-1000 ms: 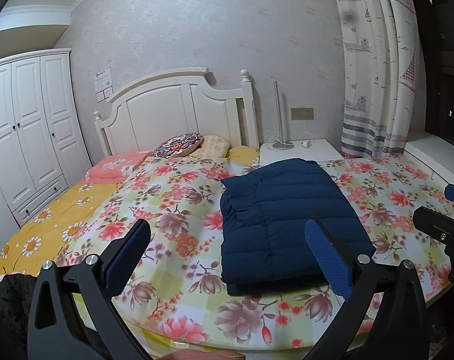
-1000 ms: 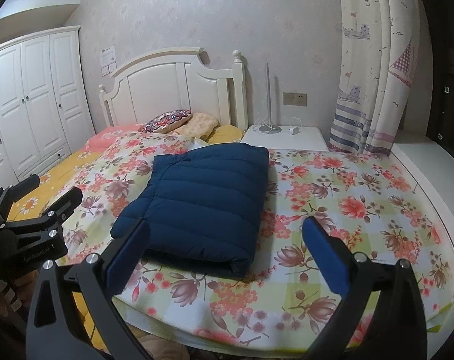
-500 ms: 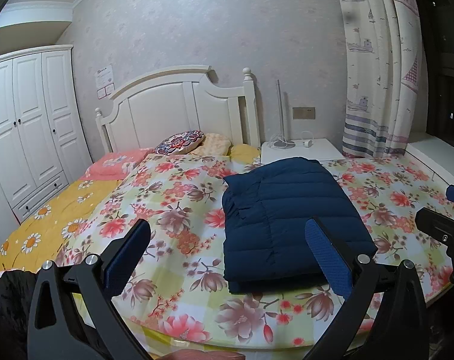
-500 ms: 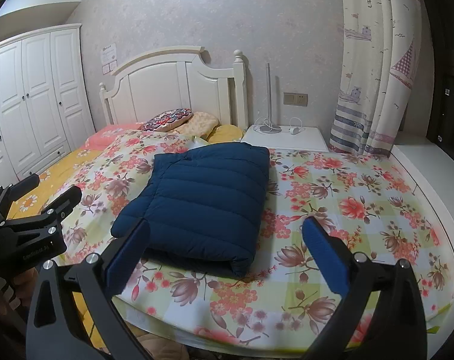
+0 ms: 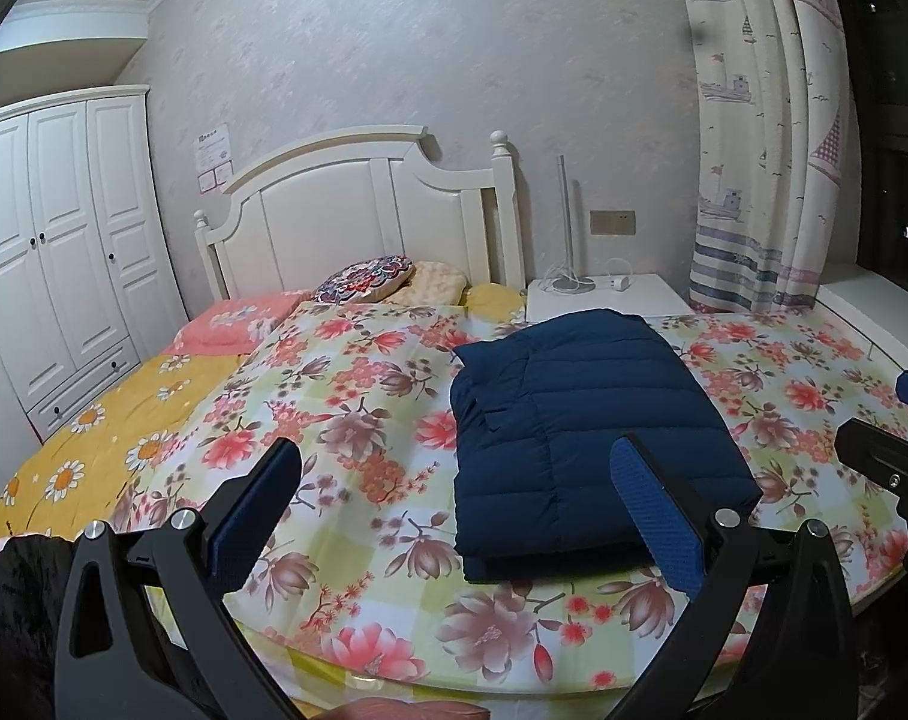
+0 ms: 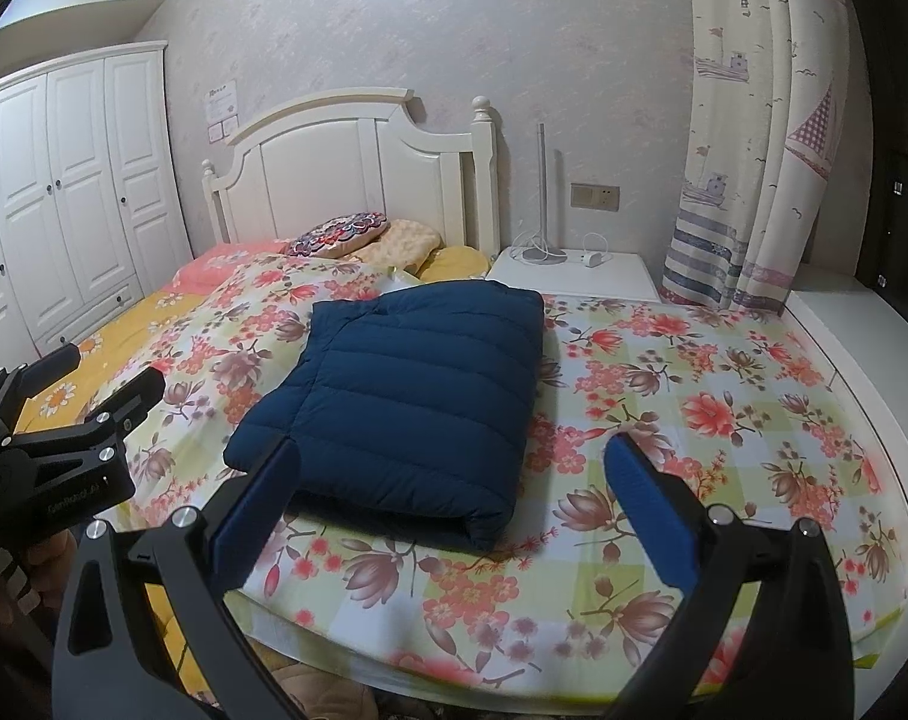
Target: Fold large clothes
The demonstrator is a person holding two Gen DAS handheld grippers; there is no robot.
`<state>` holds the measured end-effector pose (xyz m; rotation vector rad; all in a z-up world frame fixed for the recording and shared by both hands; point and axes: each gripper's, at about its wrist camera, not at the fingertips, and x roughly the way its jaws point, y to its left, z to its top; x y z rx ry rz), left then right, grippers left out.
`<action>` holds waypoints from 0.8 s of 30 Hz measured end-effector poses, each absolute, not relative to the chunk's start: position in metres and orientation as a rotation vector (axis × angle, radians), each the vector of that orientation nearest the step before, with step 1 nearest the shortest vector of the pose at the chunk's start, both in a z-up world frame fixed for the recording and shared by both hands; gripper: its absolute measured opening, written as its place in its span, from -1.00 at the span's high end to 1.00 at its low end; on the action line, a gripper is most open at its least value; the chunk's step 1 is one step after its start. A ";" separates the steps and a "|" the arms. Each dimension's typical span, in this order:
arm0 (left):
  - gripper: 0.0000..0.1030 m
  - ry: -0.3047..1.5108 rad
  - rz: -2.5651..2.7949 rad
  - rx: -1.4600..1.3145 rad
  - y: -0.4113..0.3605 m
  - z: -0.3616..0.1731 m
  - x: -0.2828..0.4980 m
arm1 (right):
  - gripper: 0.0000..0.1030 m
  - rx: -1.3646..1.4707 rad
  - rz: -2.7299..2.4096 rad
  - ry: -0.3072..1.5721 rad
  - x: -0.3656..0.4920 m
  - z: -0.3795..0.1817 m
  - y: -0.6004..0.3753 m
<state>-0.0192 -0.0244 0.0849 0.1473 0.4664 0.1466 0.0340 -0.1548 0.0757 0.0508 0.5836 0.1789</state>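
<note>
A navy quilted down jacket (image 5: 580, 426) lies folded into a neat rectangle on the floral bedspread (image 5: 358, 420); it also shows in the right wrist view (image 6: 412, 396). My left gripper (image 5: 454, 468) is open and empty, held back from the bed's near edge, clear of the jacket. My right gripper (image 6: 448, 468) is open and empty, also short of the bed. The right gripper shows at the right edge of the left wrist view (image 5: 892, 456), and the left gripper at the left edge of the right wrist view (image 6: 64, 420).
White headboard (image 5: 358, 204) and pillows (image 5: 364, 279) stand at the far end. A white nightstand (image 5: 604, 300) with a lamp pole and charger sits by the curtain (image 5: 760, 138). A white wardrobe (image 5: 46, 252) is on the left. A white ledge (image 6: 862, 348) runs along the right.
Both grippers have drifted slightly back and up from the bed; the view shifts a little. The jacket has not moved, and both grippers stay open.
</note>
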 end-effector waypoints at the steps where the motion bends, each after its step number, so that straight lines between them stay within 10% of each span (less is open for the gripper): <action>1: -0.91 0.467 0.147 0.147 -0.024 0.085 -0.019 | -0.95 0.049 0.180 0.584 0.034 0.075 -0.155; 24: -0.91 0.467 0.146 0.146 -0.024 0.085 -0.019 | -0.95 0.038 0.195 0.590 0.032 0.072 -0.156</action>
